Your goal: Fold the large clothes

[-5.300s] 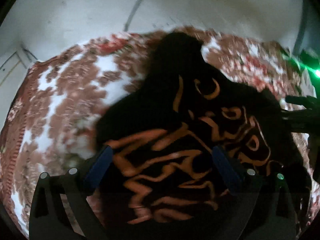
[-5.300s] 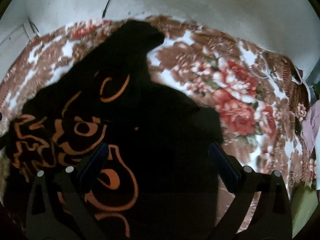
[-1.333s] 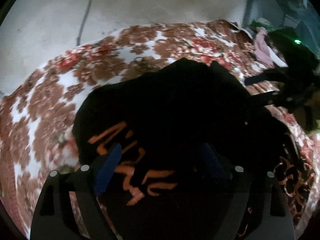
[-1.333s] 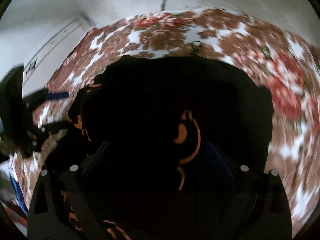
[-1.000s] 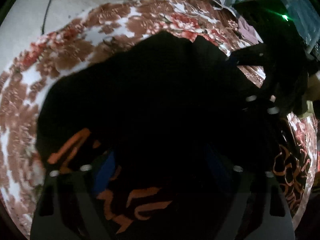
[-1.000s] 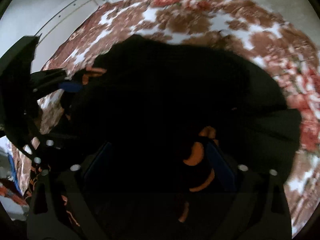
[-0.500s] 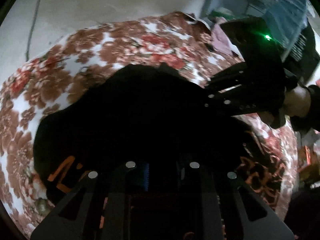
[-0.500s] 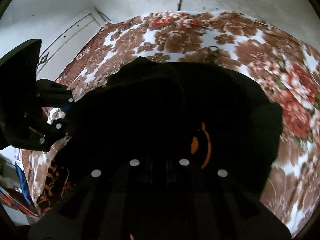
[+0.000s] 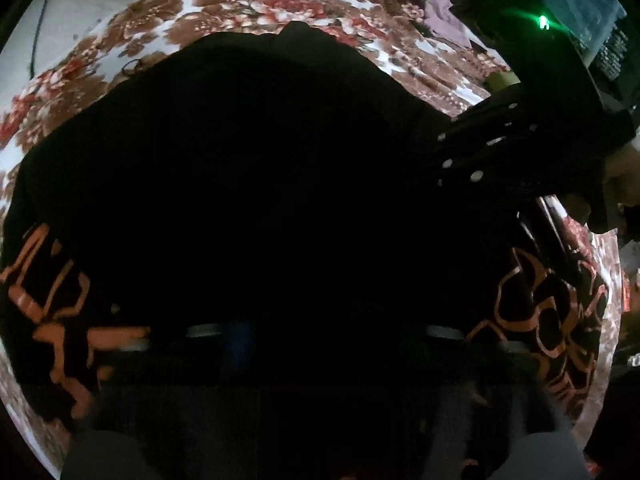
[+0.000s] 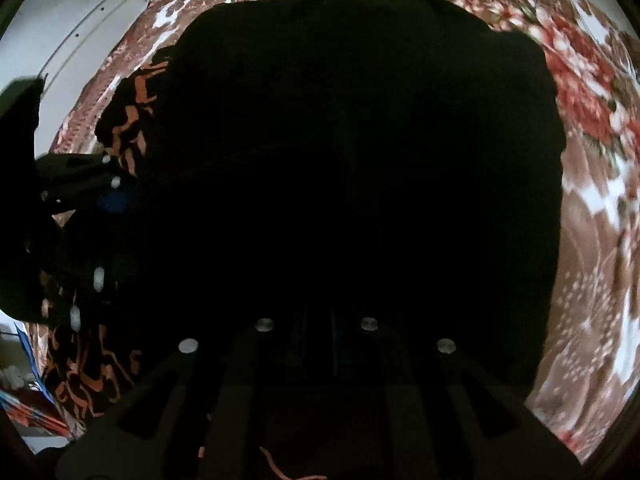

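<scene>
A large black garment with orange print (image 9: pixel 280 160) lies on a floral blanket and fills both views; it also shows in the right wrist view (image 10: pixel 360 140). In the right wrist view my right gripper (image 10: pixel 316 332) has its fingers close together, shut on the black cloth. In the left wrist view my left gripper (image 9: pixel 336 332) is pressed into the dark cloth; its screws sit wide apart and its fingers are lost in the black. The right gripper also shows at the right of the left wrist view (image 9: pixel 452 152). The left gripper shows at the left of the right wrist view (image 10: pixel 100 192).
The brown, red and white floral blanket (image 9: pixel 240 12) covers the bed around the garment (image 10: pixel 600 200). A pile of clothes (image 9: pixel 444 12) lies at the far right corner. A white wall with a door frame (image 10: pixel 80 20) stands behind.
Both grippers have moved lower and closer to the garment, which now fills most of each view. The left gripper's screws stand wider apart than half a second ago.
</scene>
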